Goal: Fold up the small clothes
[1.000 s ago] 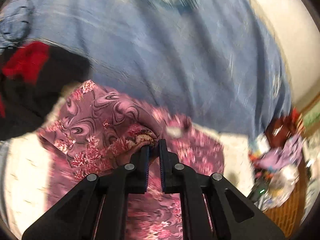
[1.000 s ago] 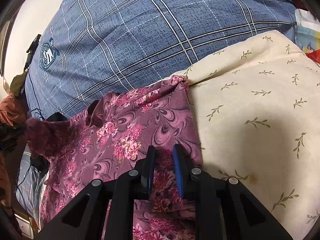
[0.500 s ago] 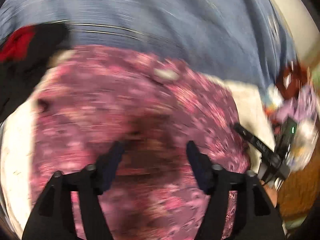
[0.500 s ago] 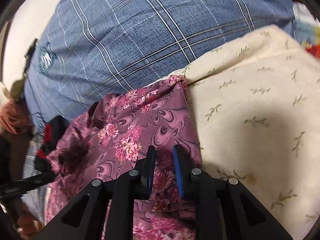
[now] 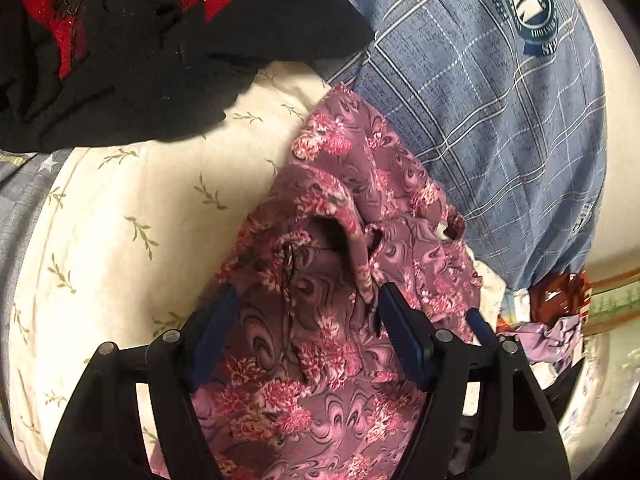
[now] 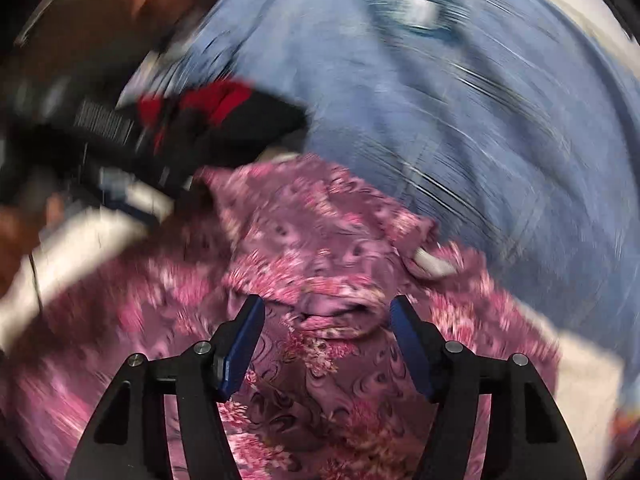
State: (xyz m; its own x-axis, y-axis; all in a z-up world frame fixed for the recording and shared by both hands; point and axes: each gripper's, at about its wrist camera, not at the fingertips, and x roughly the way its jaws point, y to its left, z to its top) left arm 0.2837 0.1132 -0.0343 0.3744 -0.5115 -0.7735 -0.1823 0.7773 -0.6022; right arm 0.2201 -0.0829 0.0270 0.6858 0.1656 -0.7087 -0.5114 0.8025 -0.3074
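The purple flowered garment lies crumpled on a cream sheet with a leaf print, its far right edge reaching onto the blue checked cloth. The left gripper hangs over it with jaws spread, the cloth below them and not pinched. The right gripper, in a blurred view, has its jaws opening over a bunched fold of the same garment, nothing gripped. A black and red garment lies at the far left.

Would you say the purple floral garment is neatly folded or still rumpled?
Rumpled: the purple floral garment lies bunched in uneven creases on the cream leaf-print sheet, with no flat, squared edges.
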